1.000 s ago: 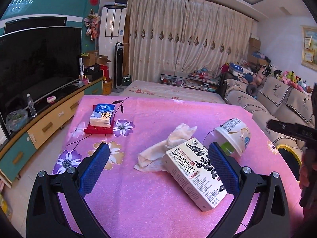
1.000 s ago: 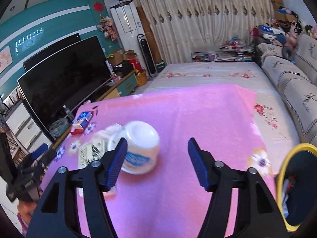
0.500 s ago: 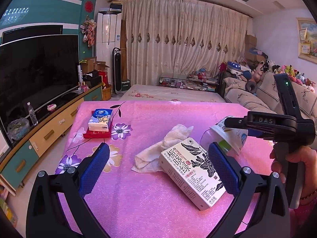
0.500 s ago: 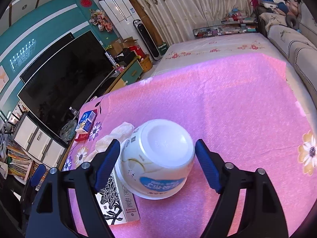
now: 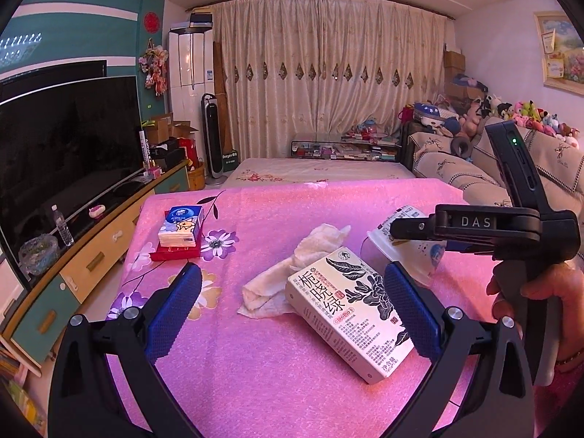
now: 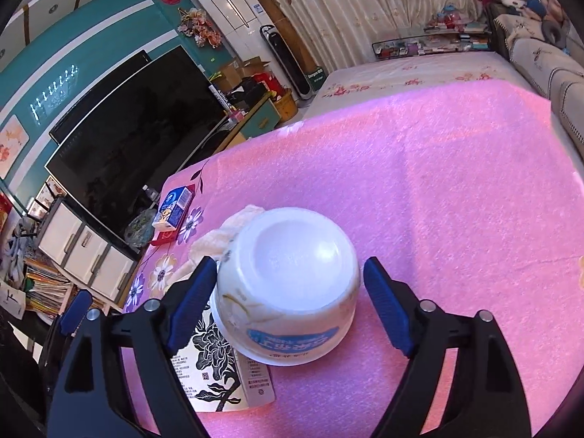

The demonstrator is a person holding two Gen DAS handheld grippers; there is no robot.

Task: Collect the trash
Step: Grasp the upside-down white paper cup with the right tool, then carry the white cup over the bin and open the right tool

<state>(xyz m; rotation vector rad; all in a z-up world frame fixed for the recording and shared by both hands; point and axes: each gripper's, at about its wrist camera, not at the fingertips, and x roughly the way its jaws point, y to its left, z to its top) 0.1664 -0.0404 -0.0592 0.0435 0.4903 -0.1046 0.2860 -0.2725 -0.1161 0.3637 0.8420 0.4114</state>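
On the far left of the pink table [image 5: 255, 365] a tissue pack [image 5: 181, 225] sits on a red box [image 5: 175, 253]. The left gripper [image 5: 292, 314] hovers with its jaws spread wide, holding nothing; between them lie a crumpled white cloth [image 5: 292, 273] and a printed carton [image 5: 350, 310], the cloth touching the carton's left end. Further right, the right gripper [image 6: 288, 292] straddles a white cup [image 6: 288, 284] lying on its side against the carton [image 6: 211, 372]. Its jaws are apart: the left pad looks to touch the cup's wall, and the right pad stands just clear.
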